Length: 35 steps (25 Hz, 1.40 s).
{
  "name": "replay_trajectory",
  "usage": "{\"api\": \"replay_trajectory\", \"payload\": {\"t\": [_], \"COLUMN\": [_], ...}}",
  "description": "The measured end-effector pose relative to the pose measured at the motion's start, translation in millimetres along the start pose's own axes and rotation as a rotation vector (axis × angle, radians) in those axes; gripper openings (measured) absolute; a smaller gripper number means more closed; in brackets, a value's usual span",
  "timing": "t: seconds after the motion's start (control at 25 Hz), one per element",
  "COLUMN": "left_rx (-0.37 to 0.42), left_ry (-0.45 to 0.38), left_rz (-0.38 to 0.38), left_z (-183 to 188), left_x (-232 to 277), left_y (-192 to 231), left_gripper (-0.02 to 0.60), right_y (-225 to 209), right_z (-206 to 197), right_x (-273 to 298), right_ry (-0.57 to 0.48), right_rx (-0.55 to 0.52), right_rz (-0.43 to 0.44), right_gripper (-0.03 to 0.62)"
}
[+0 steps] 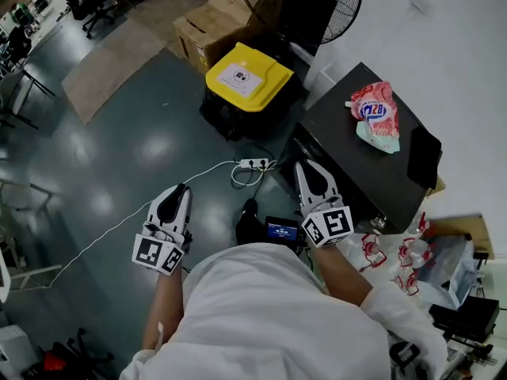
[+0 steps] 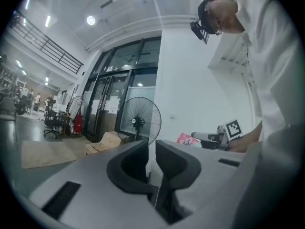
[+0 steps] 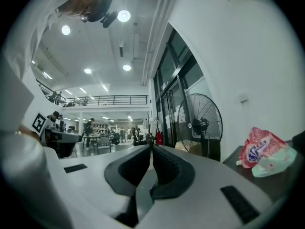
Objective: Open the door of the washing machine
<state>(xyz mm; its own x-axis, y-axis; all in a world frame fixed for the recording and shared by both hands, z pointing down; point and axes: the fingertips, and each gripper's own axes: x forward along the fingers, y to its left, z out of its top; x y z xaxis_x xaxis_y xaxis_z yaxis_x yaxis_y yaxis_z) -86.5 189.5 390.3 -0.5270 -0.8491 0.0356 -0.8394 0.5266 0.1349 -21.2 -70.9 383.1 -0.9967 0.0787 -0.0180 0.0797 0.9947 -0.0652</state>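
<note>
Head view, from the left: the left tool [image 1: 179,190] was held level above the grey floor [image 1: 119,133]. In the left gripper view, that tool [image 2: 151,143] had its jaws a narrow slit apart with nothing between them. Further right, a yellow-lidded bin [image 1: 248,74] stood beyond a white power strip [image 1: 253,163] lying on the floor. The right tool [image 1: 309,167] was held level just beside the washing machine [image 1: 348,161]. In the right gripper view, that tool [image 3: 151,147] had its jaws pressed together and empty. The washing machine stood at the right against the white wall, showing only its dark top; its door could not be seen. A pink detergent bag [image 1: 376,115] lay on that top.
</note>
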Motion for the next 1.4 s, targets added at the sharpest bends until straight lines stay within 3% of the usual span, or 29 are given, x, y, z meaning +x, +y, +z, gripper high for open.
{"api": "replay_trajectory", "payload": {"t": [0.2,0.4,0.64,0.8,1.0,1.16,1.4], "left_rx": [0.009,0.084,0.071,0.073,0.079,0.072,0.092], "left_ry": [0.018,0.067,0.062,0.114,0.160,0.177,0.209], "left_rz": [-0.016,-0.102,-0.191,-0.309,-0.504,-0.725,-1.038], "left_z": [20.5,36.7,48.0,33.4,16.3,8.9,-3.3], "left_x": [66.0,140.8,216.5,270.3,336.2,397.4,457.0], "left_y": [42.8,61.6,70.9,56.3,29.6,5.4,-24.3], "left_gripper": [0.052,0.052,0.052,0.052,0.052,0.052,0.052], "right_y": [-27.6,-60.0,-105.4,-131.7,-170.2,-191.6,-185.1], "right_z": [3.9,3.0,-5.4,-15.1,-30.5,-40.8,-43.5], "right_x": [66.6,116.6,131.9,114.1,79.0,40.2,9.2], "right_ry": [-0.021,-0.027,-0.011,-0.007,0.012,0.034,0.041], "right_rx": [0.006,-0.042,-0.018,-0.012,-0.013,-0.002,0.030], "right_rz": [0.014,0.001,-0.093,-0.183,-0.375,-0.638,-0.988], "right_gripper": [0.040,0.040,0.040,0.040,0.040,0.040,0.040]}}
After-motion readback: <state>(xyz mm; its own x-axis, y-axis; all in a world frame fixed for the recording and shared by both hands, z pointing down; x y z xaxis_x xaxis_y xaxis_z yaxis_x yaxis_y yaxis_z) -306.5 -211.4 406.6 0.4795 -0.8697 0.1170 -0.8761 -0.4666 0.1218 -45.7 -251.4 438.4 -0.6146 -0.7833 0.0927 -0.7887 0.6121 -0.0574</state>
